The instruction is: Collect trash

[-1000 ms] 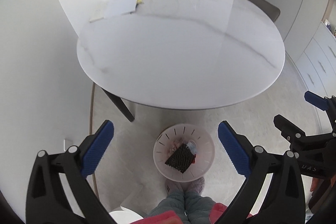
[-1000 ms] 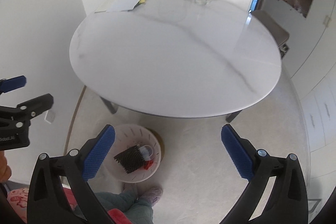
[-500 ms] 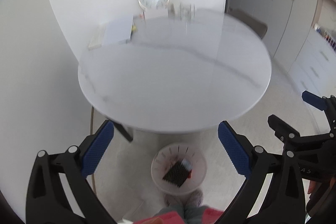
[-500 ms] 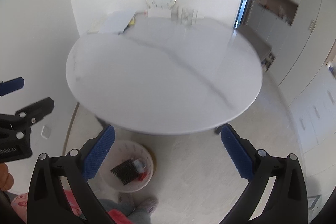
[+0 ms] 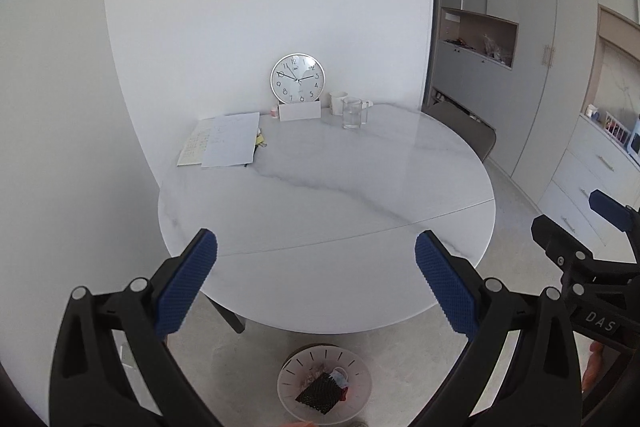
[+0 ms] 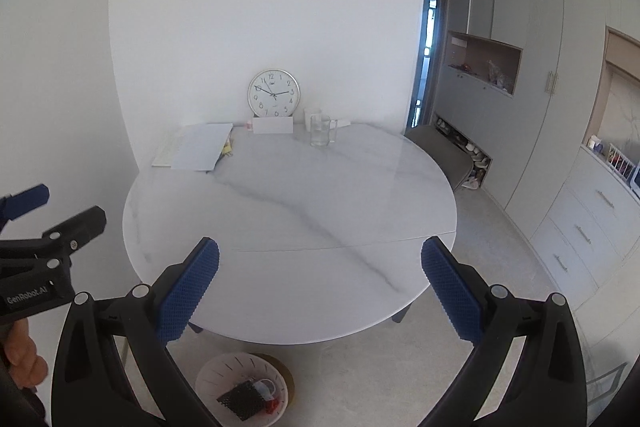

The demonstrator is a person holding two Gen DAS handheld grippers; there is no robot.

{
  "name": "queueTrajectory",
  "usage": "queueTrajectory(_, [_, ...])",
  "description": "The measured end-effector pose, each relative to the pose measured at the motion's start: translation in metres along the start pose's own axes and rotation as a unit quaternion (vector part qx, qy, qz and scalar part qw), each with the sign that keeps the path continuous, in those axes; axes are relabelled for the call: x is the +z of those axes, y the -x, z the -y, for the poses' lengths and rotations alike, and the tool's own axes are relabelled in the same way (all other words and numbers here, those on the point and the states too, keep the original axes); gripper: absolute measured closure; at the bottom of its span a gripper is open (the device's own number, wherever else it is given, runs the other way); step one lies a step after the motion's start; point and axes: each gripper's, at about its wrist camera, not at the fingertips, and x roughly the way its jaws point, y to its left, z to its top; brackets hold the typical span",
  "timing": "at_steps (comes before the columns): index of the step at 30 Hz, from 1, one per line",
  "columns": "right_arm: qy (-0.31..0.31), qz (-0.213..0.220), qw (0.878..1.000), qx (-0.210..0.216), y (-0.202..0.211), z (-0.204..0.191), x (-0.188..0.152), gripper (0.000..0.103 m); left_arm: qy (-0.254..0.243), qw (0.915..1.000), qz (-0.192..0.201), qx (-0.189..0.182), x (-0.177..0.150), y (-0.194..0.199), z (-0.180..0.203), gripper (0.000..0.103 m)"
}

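Note:
A white slotted trash bin (image 5: 289,383) stands on the floor under the near edge of the round marble table (image 5: 320,187); it also shows in the right wrist view (image 6: 212,379). Inside lie a black mesh piece (image 5: 318,393), a face mask (image 6: 266,387) and something red (image 6: 273,405). My left gripper (image 5: 316,281) is open and empty, held above the table's near edge. My right gripper (image 6: 320,283) is open and empty, beside it to the right. Each gripper shows at the edge of the other's view.
At the table's far side stand a wall clock (image 5: 298,77), a white card (image 5: 300,111), a white mug (image 5: 338,103), a glass pitcher (image 5: 353,113) and papers (image 5: 224,145). A chair (image 5: 464,127) stands at the right. Cabinets and drawers (image 5: 580,167) line the right wall.
Both grippers have tilted up and pulled back: the table and clock dropped toward the middle of the views and the bin slid to the bottom edge. Both stayed open.

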Motion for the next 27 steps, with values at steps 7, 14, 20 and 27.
queueTrajectory(7, [-0.005,-0.023,1.000,0.001,-0.012,0.000,-0.013,0.002,-0.013,0.9997,-0.020,0.002,-0.009,-0.014,0.007,0.008])
queueTrajectory(14, [-0.006,-0.029,1.000,-0.004,-0.019,0.001,-0.014,0.002,-0.016,0.9996,-0.024,-0.001,-0.010,-0.019,0.008,0.008])
queueTrajectory(20, [-0.008,-0.032,0.999,-0.004,-0.021,0.004,-0.013,0.002,-0.012,0.9995,-0.029,-0.007,-0.009,-0.019,0.007,0.008])
queueTrajectory(27, [-0.006,-0.034,0.999,-0.006,-0.023,0.004,-0.015,0.003,-0.013,0.9994,-0.031,-0.005,-0.010,-0.025,0.007,0.008])
